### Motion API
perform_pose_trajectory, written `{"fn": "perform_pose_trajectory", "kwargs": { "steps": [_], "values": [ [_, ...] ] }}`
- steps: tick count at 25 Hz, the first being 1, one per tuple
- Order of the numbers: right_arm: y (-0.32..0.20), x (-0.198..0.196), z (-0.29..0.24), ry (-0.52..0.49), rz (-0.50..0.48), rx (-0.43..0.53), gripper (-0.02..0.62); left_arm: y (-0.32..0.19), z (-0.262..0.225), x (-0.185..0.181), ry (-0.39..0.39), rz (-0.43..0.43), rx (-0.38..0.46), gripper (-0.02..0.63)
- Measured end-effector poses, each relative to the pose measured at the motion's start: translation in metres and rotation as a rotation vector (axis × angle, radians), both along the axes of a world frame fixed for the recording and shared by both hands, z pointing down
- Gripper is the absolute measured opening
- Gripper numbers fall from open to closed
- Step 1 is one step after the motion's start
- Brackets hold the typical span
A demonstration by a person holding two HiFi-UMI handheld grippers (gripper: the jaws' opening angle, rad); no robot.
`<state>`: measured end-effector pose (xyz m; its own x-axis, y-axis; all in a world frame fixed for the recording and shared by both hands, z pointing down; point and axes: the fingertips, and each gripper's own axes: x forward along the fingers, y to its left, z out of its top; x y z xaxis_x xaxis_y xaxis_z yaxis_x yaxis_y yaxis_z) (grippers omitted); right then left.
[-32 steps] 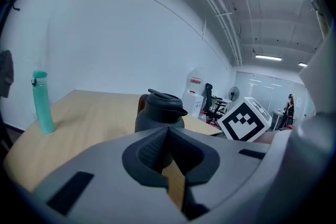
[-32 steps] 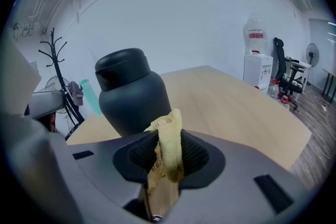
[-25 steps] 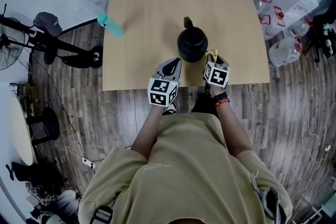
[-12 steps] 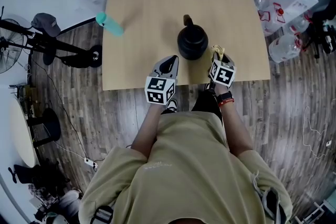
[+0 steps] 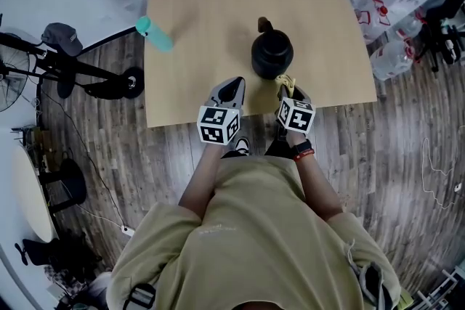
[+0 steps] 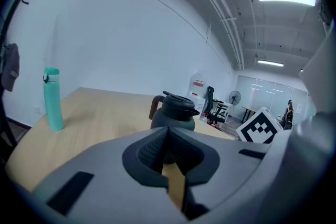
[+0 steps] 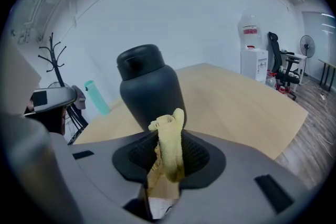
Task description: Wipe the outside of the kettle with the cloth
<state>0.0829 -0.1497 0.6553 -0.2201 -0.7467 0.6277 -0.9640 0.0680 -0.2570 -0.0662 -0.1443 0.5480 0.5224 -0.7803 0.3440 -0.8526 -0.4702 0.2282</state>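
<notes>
Pinching the yellow cloth [image 7: 168,149], the jaws of your right gripper [image 5: 286,86] sit just beside the kettle [image 5: 272,54]; your left gripper [image 6: 167,136] is closed, empty.

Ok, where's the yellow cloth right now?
In the head view the yellow cloth is pinched in the right hand-held gripper, close to the dark grey kettle's near side, at the wooden table's front edge.

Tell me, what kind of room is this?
Probably an office or workroom. There's a wheeled office chair, a water dispenser by the wall and a standing fan, all around a plain wooden table.
</notes>
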Motion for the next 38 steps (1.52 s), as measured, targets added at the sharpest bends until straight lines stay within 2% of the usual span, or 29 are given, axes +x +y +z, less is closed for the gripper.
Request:
{"fn": "perform_pose_trajectory", "kwargs": {
  "steps": [6,13,20,23,29,38],
  "values": [
    [0.010,-0.056,0.001,-0.028,-0.060,0.014,0.124,0.012,0.000,-0.020,-0.022,0.015,0.006,0.025],
    [-0.002,-0.110,0.010,-0.029,-0.128,0.021,0.124,0.021,-0.005,-0.046,-0.045,0.019,0.028,0.025],
    [-0.021,-0.136,0.020,-0.021,-0.135,0.011,0.126,0.027,-0.001,-0.073,-0.051,-0.025,0.017,0.025],
    [-0.031,-0.136,0.024,-0.035,-0.100,0.003,0.126,0.028,0.001,-0.080,-0.055,-0.040,0.008,0.025],
    [-0.046,-0.129,0.038,-0.131,0.009,-0.054,0.125,0.027,0.006,-0.087,-0.058,-0.056,-0.008,0.025],
    [-0.037,-0.111,0.040,-0.277,0.152,-0.120,0.124,0.028,0.016,-0.085,-0.062,-0.068,-0.027,0.025]
  ]
}}
